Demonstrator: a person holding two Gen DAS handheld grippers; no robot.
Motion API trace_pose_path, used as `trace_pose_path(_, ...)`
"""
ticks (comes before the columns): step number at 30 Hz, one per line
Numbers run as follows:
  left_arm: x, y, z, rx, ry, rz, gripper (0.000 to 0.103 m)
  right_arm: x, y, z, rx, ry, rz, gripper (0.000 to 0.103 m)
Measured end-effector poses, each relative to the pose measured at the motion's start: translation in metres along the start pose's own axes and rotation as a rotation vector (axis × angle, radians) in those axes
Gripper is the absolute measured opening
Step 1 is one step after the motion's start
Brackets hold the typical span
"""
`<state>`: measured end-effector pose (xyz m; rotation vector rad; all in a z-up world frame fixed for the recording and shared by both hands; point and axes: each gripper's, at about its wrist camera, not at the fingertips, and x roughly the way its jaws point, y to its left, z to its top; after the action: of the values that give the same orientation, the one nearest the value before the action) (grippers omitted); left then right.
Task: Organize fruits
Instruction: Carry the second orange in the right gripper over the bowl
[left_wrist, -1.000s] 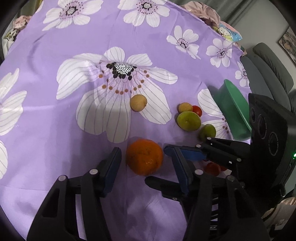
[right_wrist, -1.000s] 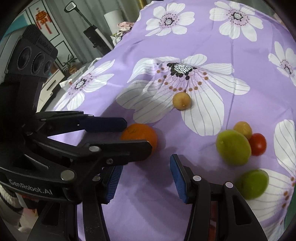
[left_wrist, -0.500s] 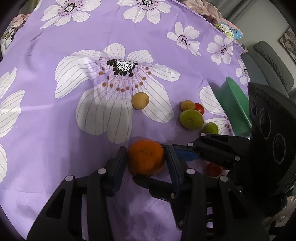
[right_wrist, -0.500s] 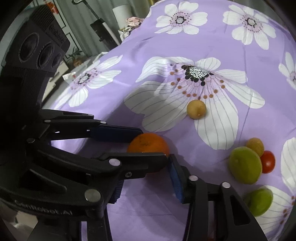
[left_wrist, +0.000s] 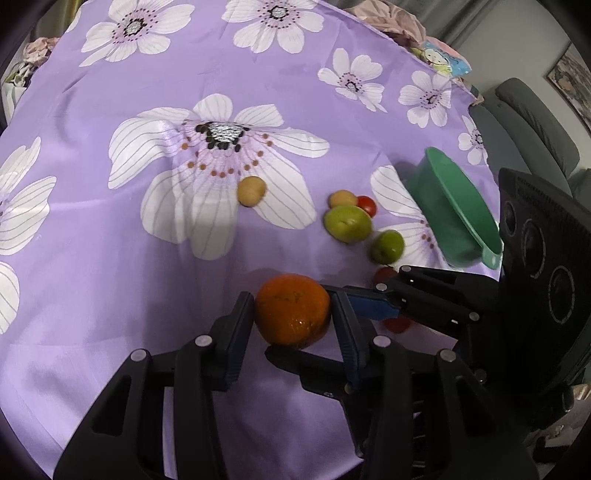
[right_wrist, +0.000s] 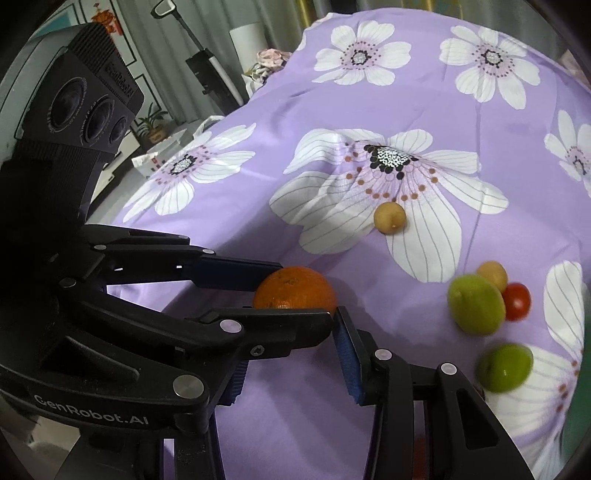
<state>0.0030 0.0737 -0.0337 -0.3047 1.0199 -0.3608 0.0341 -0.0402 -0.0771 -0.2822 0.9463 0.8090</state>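
My left gripper is shut on an orange, with both blue pads against its sides just above the purple flowered cloth. In the right wrist view the orange sits between the left gripper's fingers. My right gripper is open and empty, low beside the orange. A large green fruit, a smaller green fruit, a red tomato and two small yellow fruits lie on the cloth. A green bowl stands at the right.
Another small red fruit lies partly hidden behind my right gripper's fingers. A grey chair stands past the table's right edge. Clothes and a floor-standing appliance are beyond the far edge.
My left gripper has moved forward around the orange and closed on it. The right gripper has drifted slightly and stays open.
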Motion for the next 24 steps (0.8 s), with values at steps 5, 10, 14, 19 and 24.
trace_pose_path(5, -0.005, -0.022, -0.005, 0.038, -0.006, -0.004, 0.043, -0.017, 0.003, -0.011, 0.014, -0.030, -0.014, 0.045)
trace_pose_path(10, -0.003, -0.042, -0.009, 0.066, -0.003, -0.026, 0.044, -0.036, 0.000, -0.024, 0.036, -0.055, -0.039, 0.045)
trace_pose_path(14, -0.001, -0.061, -0.009, 0.106, 0.000, -0.043, 0.044, -0.051, -0.007, -0.034, 0.066, -0.077, -0.058, 0.045)
trace_pose_path(19, 0.002, -0.086, 0.000, 0.159, -0.010, -0.056, 0.043, -0.071, -0.020, -0.041, 0.104, -0.122, -0.085, 0.045)
trace_pose_path(24, 0.006, -0.112, 0.014, 0.220, -0.025, -0.070, 0.044, -0.094, -0.037, -0.044, 0.147, -0.190, -0.121, 0.045)
